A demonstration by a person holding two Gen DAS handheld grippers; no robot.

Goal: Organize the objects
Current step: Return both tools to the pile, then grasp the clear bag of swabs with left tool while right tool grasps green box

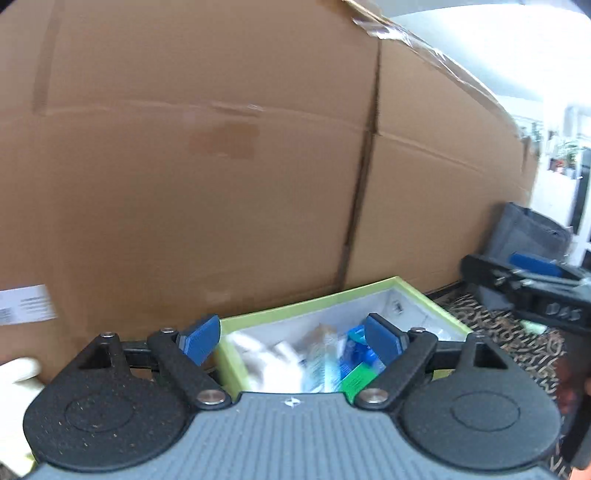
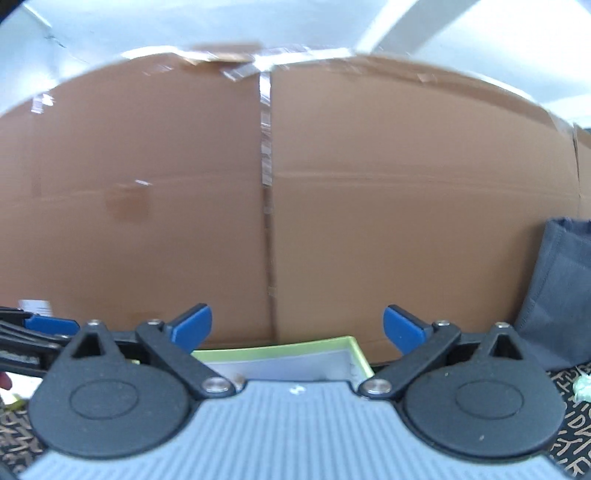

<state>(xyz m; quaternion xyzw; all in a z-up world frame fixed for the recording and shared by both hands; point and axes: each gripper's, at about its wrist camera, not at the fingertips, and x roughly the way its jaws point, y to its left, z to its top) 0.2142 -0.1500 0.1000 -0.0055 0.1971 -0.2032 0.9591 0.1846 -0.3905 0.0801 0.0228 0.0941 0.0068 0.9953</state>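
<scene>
Left gripper: jaws apart, empty, above green-rimmed box | box against cardboard wall, already holding blurred packets | right gripper: jaws apart, empty | small pale-green item on patterned mat, likely still to sort.

Big brown cardboard box fills the left wrist view, matt corrugated board, with glossy clear tape wrinkling along its top edge and a white paper label stuck low on the left. The left gripper shows grainy black plastic arms, ribbed blue pads, shiny metal pivot pins and a ridged grey plastic housing. Below it, the lime-edged box looks like smooth card with a white lining. Dark grey cloth bag in the right wrist view, woven and matt. Patterned carpet underneath, rough-looking. The right gripper has the same speckled black plastic.
</scene>
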